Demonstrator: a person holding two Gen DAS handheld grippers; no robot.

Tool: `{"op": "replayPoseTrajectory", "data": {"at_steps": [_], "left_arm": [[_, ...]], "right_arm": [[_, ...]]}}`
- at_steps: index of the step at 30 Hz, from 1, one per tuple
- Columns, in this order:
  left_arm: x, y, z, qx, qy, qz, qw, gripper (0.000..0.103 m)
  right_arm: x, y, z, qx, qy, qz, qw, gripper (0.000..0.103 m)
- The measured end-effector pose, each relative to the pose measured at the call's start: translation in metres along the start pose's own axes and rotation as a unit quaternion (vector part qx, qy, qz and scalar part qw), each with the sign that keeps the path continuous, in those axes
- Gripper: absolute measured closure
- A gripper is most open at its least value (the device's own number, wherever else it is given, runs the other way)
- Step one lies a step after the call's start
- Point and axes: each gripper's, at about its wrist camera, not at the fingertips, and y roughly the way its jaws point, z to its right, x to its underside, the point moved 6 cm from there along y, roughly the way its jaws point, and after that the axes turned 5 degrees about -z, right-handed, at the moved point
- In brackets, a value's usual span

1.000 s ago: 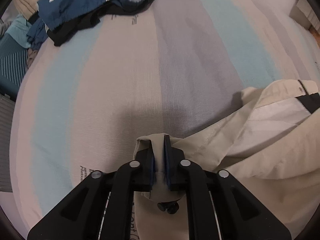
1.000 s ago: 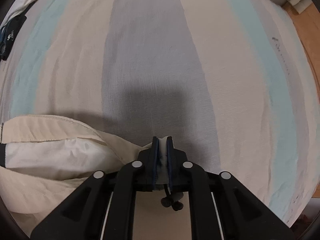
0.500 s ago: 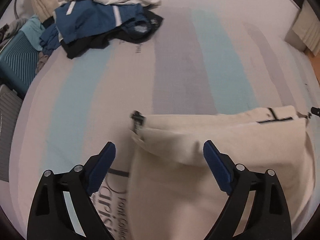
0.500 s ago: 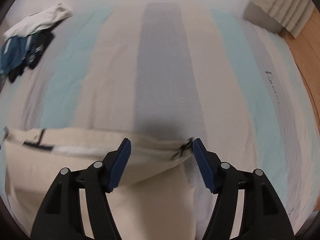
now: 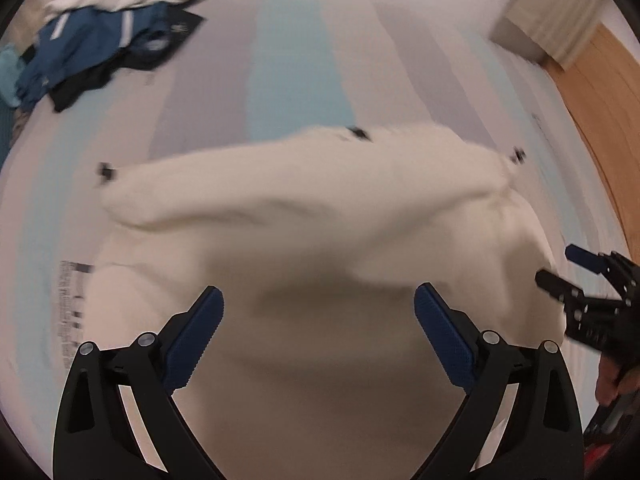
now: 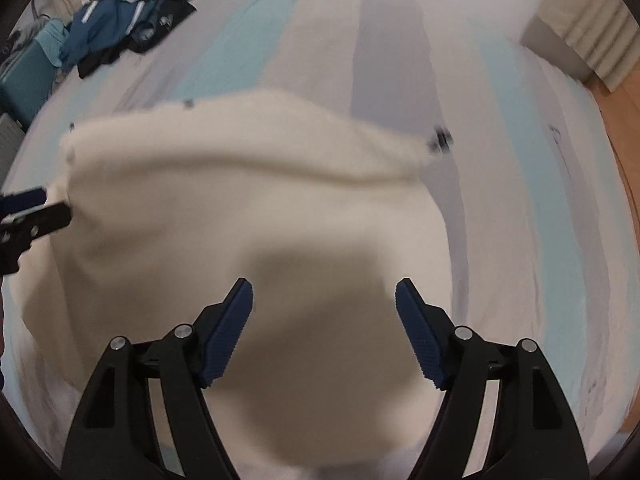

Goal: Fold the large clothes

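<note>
A large cream garment lies spread on the striped bed sheet, blurred by motion; it also shows in the right wrist view. Small black toggles sit at its far edge. My left gripper is open and empty, raised above the near part of the garment. My right gripper is open and empty above the same cloth. The right gripper also shows at the right edge of the left wrist view. The left gripper shows at the left edge of the right wrist view.
A pile of blue, black and white clothes lies at the far left of the bed, also in the right wrist view. A beige curtain and wooden floor are at the right. A teal suitcase stands at the left.
Both grippers let go of the cream garment, opened wide and pulled back and up. The garment dropped flat onto the bed.
</note>
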Motion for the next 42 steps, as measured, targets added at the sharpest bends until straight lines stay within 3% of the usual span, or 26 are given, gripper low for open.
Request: {"op": "replayPoseTrajectory", "data": {"at_steps": [4, 9, 18, 21, 24, 27, 31, 38, 40, 42], "left_arm": [[0.009, 0.038, 0.015, -0.019, 0.011, -0.038, 0.9990, 0.011], [0.022, 0.072, 0.015, -0.032, 0.008, -0.074, 0.9967, 0.009], [0.026, 0.085, 0.017, -0.037, -0.002, -0.094, 0.9949, 0.007], [0.028, 0.091, 0.018, -0.041, 0.000, -0.097, 0.9945, 0.007], [0.030, 0.095, 0.020, -0.044, 0.002, -0.098, 0.9942, 0.006], [0.032, 0.097, 0.022, -0.046, 0.002, -0.099, 0.9940, 0.006], [0.022, 0.104, 0.022, -0.048, 0.004, -0.102, 0.9936, 0.006], [0.016, 0.118, 0.030, -0.050, 0.005, -0.103, 0.9934, 0.006], [0.027, 0.114, 0.033, -0.050, 0.004, -0.104, 0.9933, 0.006], [0.027, 0.120, 0.040, -0.050, 0.004, -0.106, 0.9931, 0.006]], "right_arm": [[0.032, 0.018, 0.031, 0.011, 0.022, -0.036, 0.999, 0.032], [0.032, 0.031, 0.064, -0.016, 0.029, -0.046, 0.998, 0.025], [0.008, 0.074, 0.098, -0.122, 0.073, -0.111, 0.984, 0.016], [0.003, 0.085, 0.099, -0.172, 0.101, -0.130, 0.971, 0.016], [0.001, 0.088, 0.094, -0.222, 0.110, -0.142, 0.958, 0.027], [0.004, 0.092, 0.092, -0.272, 0.130, -0.163, 0.939, 0.028], [0.013, 0.103, 0.093, -0.302, 0.153, -0.183, 0.923, 0.025], [0.006, 0.103, 0.083, -0.328, 0.148, -0.184, 0.915, 0.025], [0.006, 0.103, 0.083, -0.341, 0.155, -0.181, 0.909, 0.032], [0.006, 0.094, 0.082, -0.338, 0.144, -0.170, 0.914, 0.038]]}}
